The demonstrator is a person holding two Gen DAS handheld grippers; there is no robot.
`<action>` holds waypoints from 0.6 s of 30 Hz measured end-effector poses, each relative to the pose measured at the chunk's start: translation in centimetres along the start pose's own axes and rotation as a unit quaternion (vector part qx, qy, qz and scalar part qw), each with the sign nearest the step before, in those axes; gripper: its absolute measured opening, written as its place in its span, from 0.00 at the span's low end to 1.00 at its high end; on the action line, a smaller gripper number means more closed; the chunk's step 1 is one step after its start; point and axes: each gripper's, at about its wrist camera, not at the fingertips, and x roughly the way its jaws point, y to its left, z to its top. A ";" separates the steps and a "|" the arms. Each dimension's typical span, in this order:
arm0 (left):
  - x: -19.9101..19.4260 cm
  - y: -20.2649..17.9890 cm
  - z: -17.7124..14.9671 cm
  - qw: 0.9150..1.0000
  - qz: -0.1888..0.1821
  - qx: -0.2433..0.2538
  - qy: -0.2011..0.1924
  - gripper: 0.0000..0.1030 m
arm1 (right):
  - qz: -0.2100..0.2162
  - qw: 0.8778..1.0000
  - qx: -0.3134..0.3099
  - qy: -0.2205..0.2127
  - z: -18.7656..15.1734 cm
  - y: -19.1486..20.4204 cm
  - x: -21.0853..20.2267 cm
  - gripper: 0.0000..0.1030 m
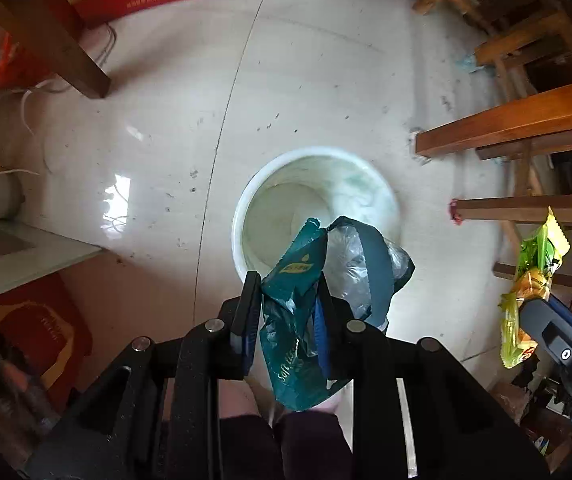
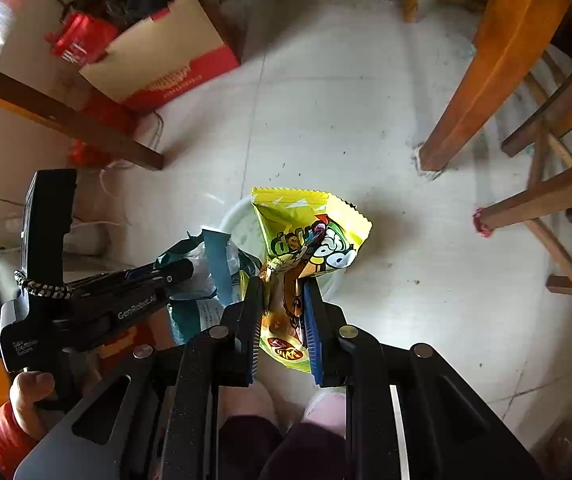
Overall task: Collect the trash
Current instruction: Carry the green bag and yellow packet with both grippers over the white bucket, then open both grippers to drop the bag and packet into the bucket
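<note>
Black tongs (image 2: 282, 320), blue pads (image 2: 313, 344), silver screws, red sleeve.

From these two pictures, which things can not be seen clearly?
- Left wrist view: the near rim of the white bucket and part of its inside, hidden by the teal wrapper in the left tongs.
- Right wrist view: most of the bucket, hidden by the yellow snack bag in the right tongs.
- Both views: small print on the wrappers, crumpled and too small.

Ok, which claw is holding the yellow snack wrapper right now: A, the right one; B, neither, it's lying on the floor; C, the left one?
A: the right claw is clamped on the yellow snack wrapper above the white bin, while the left claw grips the dark green wrapper.
</note>
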 end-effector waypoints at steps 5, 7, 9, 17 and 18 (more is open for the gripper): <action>4.2 0.6 0.8 1.000 0.000 -0.013 0.006 0.23 | 0.012 1.000 -0.006 0.007 0.5 -0.7 4.5 0.20; 5.3 0.9 1.3 1.000 0.002 -0.020 0.011 0.25 | 0.024 1.000 -0.004 0.007 0.7 -1.0 5.8 0.25; 5.6 1.1 1.4 0.999 -0.021 -0.032 0.015 0.32 | 0.038 0.999 0.004 0.005 1.1 -1.1 6.4 0.28; 4.9 2.3 1.5 0.999 -0.010 -0.034 0.010 0.45 | 0.041 0.999 -0.006 0.035 1.3 -0.5 8.3 0.51; 4.5 2.3 1.4 0.999 -0.008 -0.030 0.009 0.45 | 0.037 0.998 -0.006 0.040 1.3 -0.3 8.3 0.53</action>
